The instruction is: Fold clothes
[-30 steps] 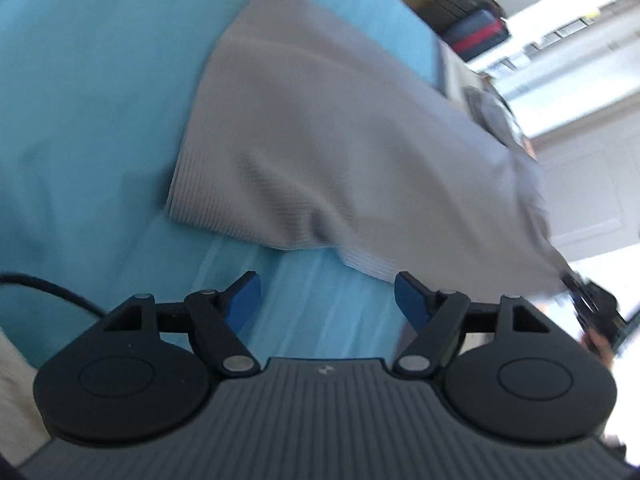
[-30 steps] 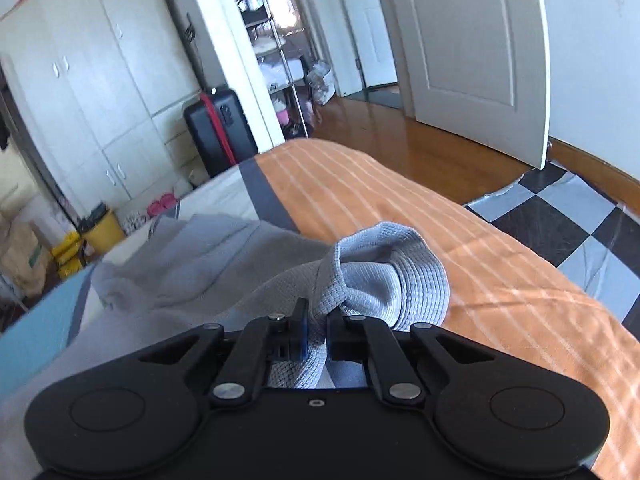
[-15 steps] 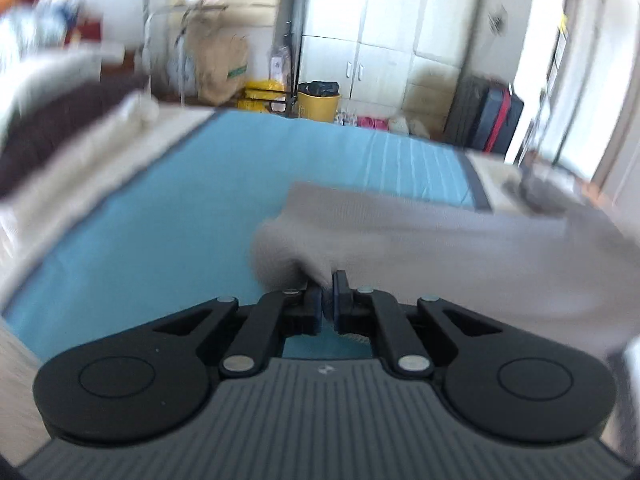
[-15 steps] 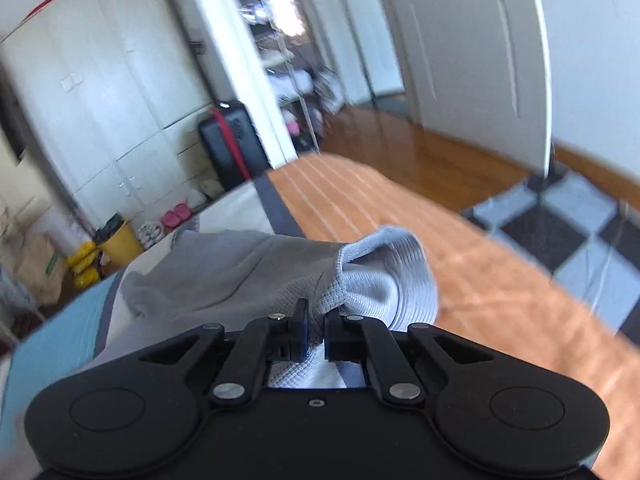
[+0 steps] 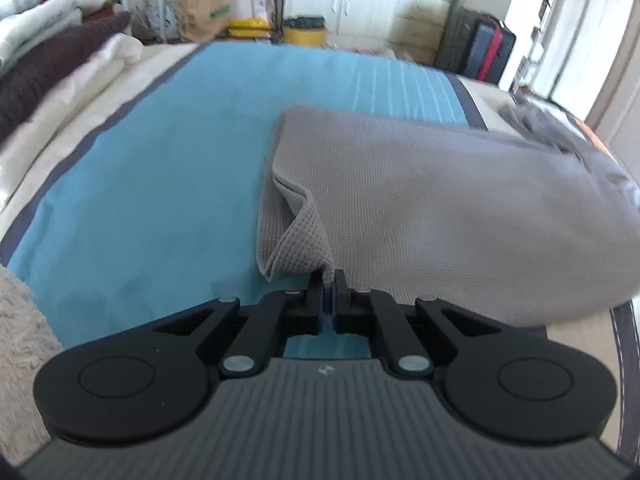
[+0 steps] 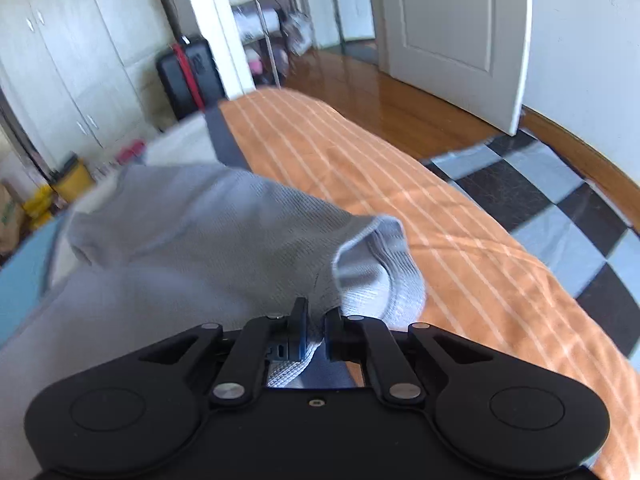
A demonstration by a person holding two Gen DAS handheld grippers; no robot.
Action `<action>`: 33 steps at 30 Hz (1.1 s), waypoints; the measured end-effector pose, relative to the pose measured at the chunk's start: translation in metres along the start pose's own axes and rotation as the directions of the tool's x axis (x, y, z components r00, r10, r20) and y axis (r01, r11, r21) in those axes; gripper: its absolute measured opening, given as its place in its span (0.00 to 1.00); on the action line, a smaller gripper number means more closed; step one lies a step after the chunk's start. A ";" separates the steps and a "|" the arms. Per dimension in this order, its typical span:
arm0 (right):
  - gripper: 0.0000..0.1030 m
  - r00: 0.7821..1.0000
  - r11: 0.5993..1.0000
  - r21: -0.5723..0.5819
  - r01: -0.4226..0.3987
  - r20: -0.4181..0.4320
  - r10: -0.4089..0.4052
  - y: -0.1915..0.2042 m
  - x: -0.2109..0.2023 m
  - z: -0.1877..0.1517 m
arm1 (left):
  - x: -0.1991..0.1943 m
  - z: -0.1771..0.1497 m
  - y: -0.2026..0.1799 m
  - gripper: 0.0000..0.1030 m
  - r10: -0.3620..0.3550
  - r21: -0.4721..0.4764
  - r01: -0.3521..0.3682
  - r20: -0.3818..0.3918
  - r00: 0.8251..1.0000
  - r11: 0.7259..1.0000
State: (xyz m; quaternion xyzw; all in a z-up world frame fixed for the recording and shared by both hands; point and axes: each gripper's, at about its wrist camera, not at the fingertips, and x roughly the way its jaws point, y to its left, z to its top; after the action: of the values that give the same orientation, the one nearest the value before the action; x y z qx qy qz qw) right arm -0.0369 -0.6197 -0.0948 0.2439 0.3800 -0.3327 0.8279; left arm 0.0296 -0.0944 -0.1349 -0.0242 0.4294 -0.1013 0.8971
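Observation:
A grey waffle-knit garment [image 5: 440, 208] lies across a bed, over the blue part of the cover [image 5: 160, 184]. My left gripper [image 5: 328, 284] is shut on a lifted corner of the garment's near edge, which rises in a small peak. In the right wrist view the same grey garment [image 6: 208, 232] stretches away to the left, with a ribbed cuff or hem [image 6: 392, 272] curling open. My right gripper [image 6: 316, 320] is shut on that end, over the orange striped part of the cover [image 6: 400, 184].
Pillows and folded bedding [image 5: 52, 60] line the bed's left side. A fluffy cream textile [image 5: 20, 344] sits at the near left. White wardrobes [image 6: 72, 60], a black suitcase [image 6: 188, 76], a yellow bin [image 5: 304, 32] and a white door [image 6: 452, 32] stand beyond the bed. Checkered floor [image 6: 560, 208] lies to the right.
My left gripper was open above the garment a second ago; it has since dropped low and shut on the near corner, lifting it. The right gripper keeps its hold and has drawn its end taut.

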 end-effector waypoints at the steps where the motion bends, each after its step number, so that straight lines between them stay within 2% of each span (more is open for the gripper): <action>1: 0.11 0.999 0.999 0.001 0.038 -0.032 -0.038 -0.001 0.005 0.000 | 0.001 -0.001 0.002 0.05 -0.021 0.010 0.022 -0.045 0.999 1.000; 2: 0.16 0.994 0.996 0.005 0.092 -0.052 -0.091 -0.003 0.008 -0.001 | 0.002 0.001 0.000 0.07 -0.061 0.011 0.062 -0.086 0.994 0.998; 3: 0.15 0.990 0.991 0.002 0.132 -0.045 -0.131 -0.005 0.007 -0.001 | 0.003 0.002 -0.002 0.07 -0.100 0.010 0.102 -0.123 0.987 0.995; 6: 0.22 0.976 0.977 -0.014 0.215 0.037 -0.214 -0.011 -0.007 0.002 | -0.020 0.007 -0.008 0.17 -0.214 0.048 0.221 -0.114 0.970 0.974; 8: 0.26 0.982 0.986 0.030 0.167 0.082 -0.169 -0.017 -0.020 0.006 | -0.034 0.016 -0.013 0.29 -0.237 0.082 0.244 -0.079 0.968 0.966; 10: 0.27 0.995 0.997 0.031 0.064 0.073 -0.066 -0.007 -0.017 0.008 | -0.041 0.031 -0.019 0.35 -0.262 0.095 0.265 -0.048 0.964 0.960; 12: 0.29 0.997 0.999 0.033 -0.040 0.064 0.038 0.002 -0.013 0.010 | -0.039 0.050 -0.029 0.41 -0.317 0.095 0.319 -0.038 0.948 0.943; 14: 0.32 0.988 0.989 0.036 -0.143 0.056 0.141 0.012 -0.009 0.012 | -0.029 0.071 -0.043 0.41 -0.365 0.082 0.371 -0.074 0.928 0.925; 15: 0.33 0.980 0.980 0.037 -0.194 0.052 0.192 0.017 -0.008 0.013 | -0.025 0.082 -0.053 0.41 -0.401 0.066 0.408 -0.103 0.910 0.910; 16: 0.33 0.969 0.969 0.039 -0.244 0.048 0.243 0.022 -0.006 0.014 | -0.025 0.091 -0.066 0.41 -0.449 0.070 0.459 -0.124 0.885 0.886; 18: 0.33 0.939 0.938 0.044 -0.343 0.040 0.342 0.032 -0.002 0.016 | -0.023 0.107 -0.095 0.43 -0.555 0.115 0.574 -0.157 0.817 0.811; 19: 0.33 0.923 0.922 0.043 -0.385 0.036 0.384 0.037 0.000 0.017 | -0.016 0.115 -0.107 0.46 -0.587 0.113 0.608 -0.170 0.791 0.786; 20: 0.33 0.921 0.920 0.026 -0.390 0.030 0.390 0.046 0.006 0.021 | -0.008 0.122 -0.119 0.48 -0.588 0.116 0.610 -0.180 0.789 0.784; 21: 0.33 0.912 0.911 0.038 -0.410 0.020 0.410 0.050 0.013 0.026 | 0.002 0.130 -0.131 0.49 -0.572 0.139 0.598 -0.188 0.799 0.789; 23: 0.35 0.895 0.892 0.081 -0.444 0.004 0.445 0.057 0.024 0.035 | 0.023 0.146 -0.155 0.52 -0.530 0.231 0.559 -0.180 0.829 0.796; 25: 0.42 0.899 0.894 0.113 -0.435 -0.014 0.439 0.061 0.033 0.044 | 0.048 0.160 -0.180 0.53 -0.519 0.326 0.543 -0.165 0.839 0.774; 27: 0.42 0.908 0.905 0.094 -0.416 -0.017 0.419 0.069 0.040 0.050 | 0.075 0.173 -0.203 0.53 -0.507 0.401 0.530 -0.172 0.844 0.747; 28: 0.42 0.911 0.908 0.087 -0.410 -0.020 0.413 0.073 0.045 0.053 | 0.091 0.181 -0.214 0.53 -0.493 0.407 0.520 -0.178 0.852 0.751; 29: 0.42 0.902 0.899 0.094 -0.427 -0.029 0.431 0.075 0.052 0.054 | 0.106 0.188 -0.220 0.54 -0.484 0.393 0.512 -0.174 0.857 0.764; 31: 0.42 0.877 0.875 0.118 -0.469 -0.058 0.478 0.076 0.067 0.057 | 0.141 0.205 -0.232 0.60 -0.484 0.332 0.520 -0.189 0.854 0.787; 33: 0.42 0.874 0.873 0.121 -0.472 -0.065 0.482 0.077 0.080 0.058 | 0.179 0.220 -0.238 0.60 -0.478 0.238 0.519 -0.212 0.853 0.821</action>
State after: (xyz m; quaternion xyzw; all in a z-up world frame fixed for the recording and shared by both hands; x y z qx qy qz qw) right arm 0.0865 -0.6365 -0.1123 0.3871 0.3289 -0.1253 0.8522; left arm 0.2706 -0.3730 -0.1022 0.0017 0.4517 -0.3953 0.7998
